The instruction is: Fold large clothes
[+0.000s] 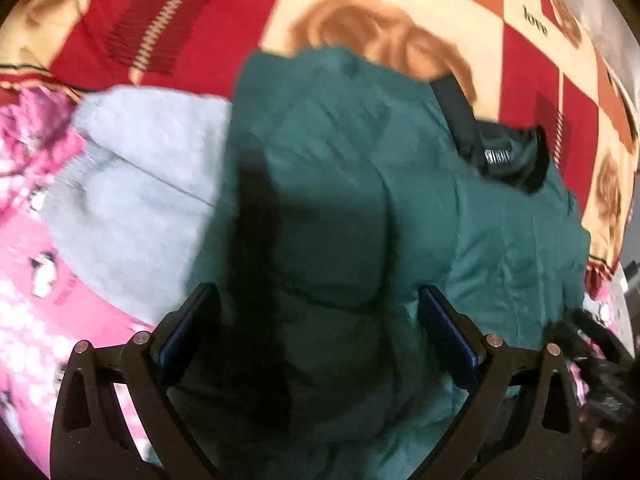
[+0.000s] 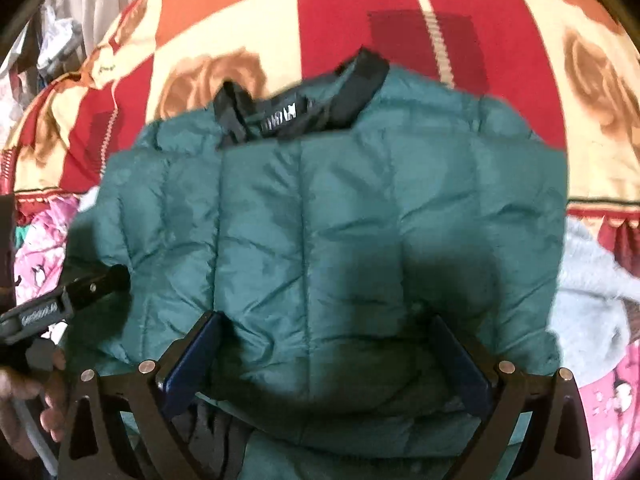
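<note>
While both grippers, left (image 1: 312, 332) and right (image 2: 326, 354), are hovering spread and empty, the green quilted jacket (image 2: 320, 216) is lying puffy, black collar (image 2: 304, 116) toward the blanket's (image 2: 340, 8) far edge.

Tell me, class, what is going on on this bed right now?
A person holding a two-finger gripper in each hand is working on a green puffer jacket spread on a red and cream patterned blanket. The left gripper and the right gripper both hang over the jacket with jaws wide open, gripping nothing. The black collar lies at the far end. A grey garment and pink printed bedding lie beside the jacket.
</note>
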Demonstrator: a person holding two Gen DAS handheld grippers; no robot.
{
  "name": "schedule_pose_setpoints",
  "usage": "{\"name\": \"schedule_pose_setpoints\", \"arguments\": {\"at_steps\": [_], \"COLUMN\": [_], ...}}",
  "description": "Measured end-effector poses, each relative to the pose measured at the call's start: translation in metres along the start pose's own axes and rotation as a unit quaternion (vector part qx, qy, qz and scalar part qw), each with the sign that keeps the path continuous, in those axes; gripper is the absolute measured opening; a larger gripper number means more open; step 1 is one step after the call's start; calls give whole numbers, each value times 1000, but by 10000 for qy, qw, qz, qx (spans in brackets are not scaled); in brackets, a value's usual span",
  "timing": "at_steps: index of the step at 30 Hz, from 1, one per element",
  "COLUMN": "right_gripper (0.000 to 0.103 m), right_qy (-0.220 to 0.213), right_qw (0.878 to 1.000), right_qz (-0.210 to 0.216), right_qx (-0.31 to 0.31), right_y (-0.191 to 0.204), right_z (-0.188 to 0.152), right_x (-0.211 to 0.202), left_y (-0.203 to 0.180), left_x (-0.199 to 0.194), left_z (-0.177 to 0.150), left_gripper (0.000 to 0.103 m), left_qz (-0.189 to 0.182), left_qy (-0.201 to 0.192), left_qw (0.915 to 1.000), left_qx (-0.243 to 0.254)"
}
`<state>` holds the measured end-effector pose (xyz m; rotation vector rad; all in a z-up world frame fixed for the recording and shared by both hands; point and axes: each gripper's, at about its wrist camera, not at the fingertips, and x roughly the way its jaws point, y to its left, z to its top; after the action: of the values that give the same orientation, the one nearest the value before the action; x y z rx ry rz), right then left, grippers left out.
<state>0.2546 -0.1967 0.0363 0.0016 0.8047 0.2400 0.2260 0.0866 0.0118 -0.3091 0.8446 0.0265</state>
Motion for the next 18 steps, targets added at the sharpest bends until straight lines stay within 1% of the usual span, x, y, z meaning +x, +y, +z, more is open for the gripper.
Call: {"name": "schedule_pose_setpoints", "arguments": {"at_steps": [2,5,7,8,9,12,14,16,17,18], "right_gripper": [101,101,101,101,101,101,101,101,101,101], "right_qy": [-195,-420,-421,-336,-192,560,1137,1723,1860,1848], "right_qw": [9997,9988,9988,9991,9995,9976,9926,9844,9818,9815], "right_qz": [7,-8,-57,-102,-156,-279,-300,-324,-371,-442], "right_qx": [116,268,254,230,217,309,319,123,-5,-234], "right_y": [-7,-17,-25,-27,-30,-38,-44,-45,-46,-44], "right_z": [3,-3,-17,-23,-31,-64,-85,-111,-119,-126], "right_x": [-21,-59,-79,-86,-91,-92,-84,-74,-72,-73], "left_y": [8,21,26,27,26,24,19,22,26,30], "left_x": [-15,-43,-55,-63,-65,-82,-89,-90,-89,-85], "left_z": [3,-3,-12,-18,-25,-51,-68,-85,-94,-102], "left_gripper": [101,101,101,101,101,101,101,101,101,101], "left_qz": [77,-30,-49,2,72,275,391,643,774,907], "left_qy": [-162,-326,-278,-240,-216,-79,39,218,359,546], "left_qw": [9998,9991,9994,9997,9997,9981,9955,9920,9903,9881], "left_qx": [-99,-277,-193,-46,61,544,864,1062,1092,1112]}}
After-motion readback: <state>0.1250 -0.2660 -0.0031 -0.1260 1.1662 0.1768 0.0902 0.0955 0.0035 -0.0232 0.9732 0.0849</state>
